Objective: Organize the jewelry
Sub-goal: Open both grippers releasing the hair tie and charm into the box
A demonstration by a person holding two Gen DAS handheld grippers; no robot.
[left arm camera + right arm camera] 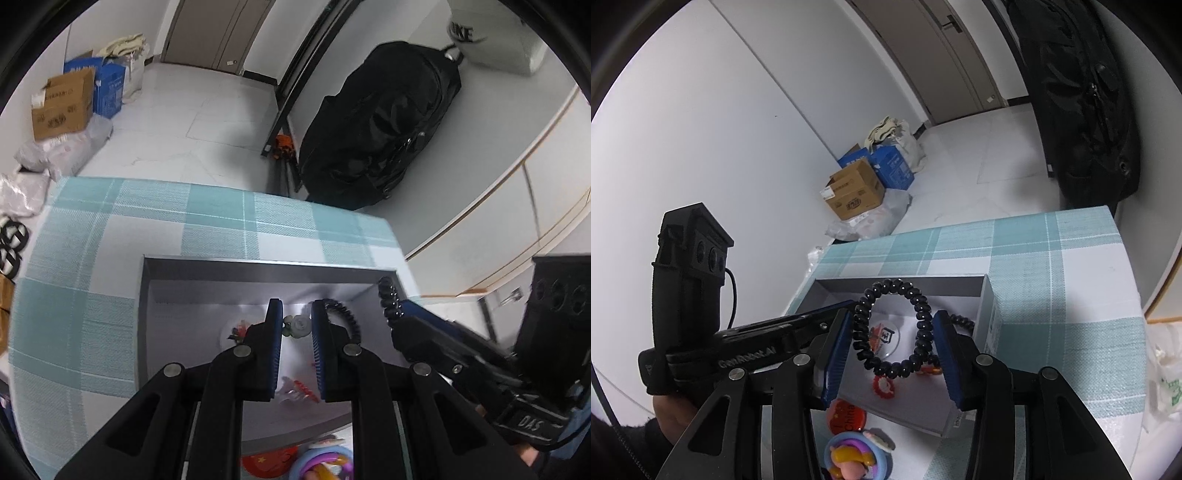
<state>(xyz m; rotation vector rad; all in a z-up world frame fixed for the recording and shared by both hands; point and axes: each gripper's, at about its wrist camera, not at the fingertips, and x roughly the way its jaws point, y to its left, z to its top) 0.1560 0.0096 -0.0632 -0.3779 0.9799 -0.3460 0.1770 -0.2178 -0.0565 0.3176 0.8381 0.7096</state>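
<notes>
A black coiled hair tie [892,363] stands as a loop between the fingers of my right gripper [891,325]. It rests against the left pad, with a thin gap to the right pad, so that gripper is open. All this hangs over a grey box [905,286] with a white floor. My left gripper [297,325] is shut over the same box [258,267]. The coil [349,321] runs along the outside of its right finger. A pale green charm [295,326] shows in the slit; I cannot tell whether it is pinched. A round printed badge [882,338] lies in the box.
The box sits on a table with a teal checked cloth [110,295]. In front of it lie a red badge [846,417] and a purple ring toy [855,458]. A black bag [376,122] and cardboard boxes [62,107] stand on the floor beyond.
</notes>
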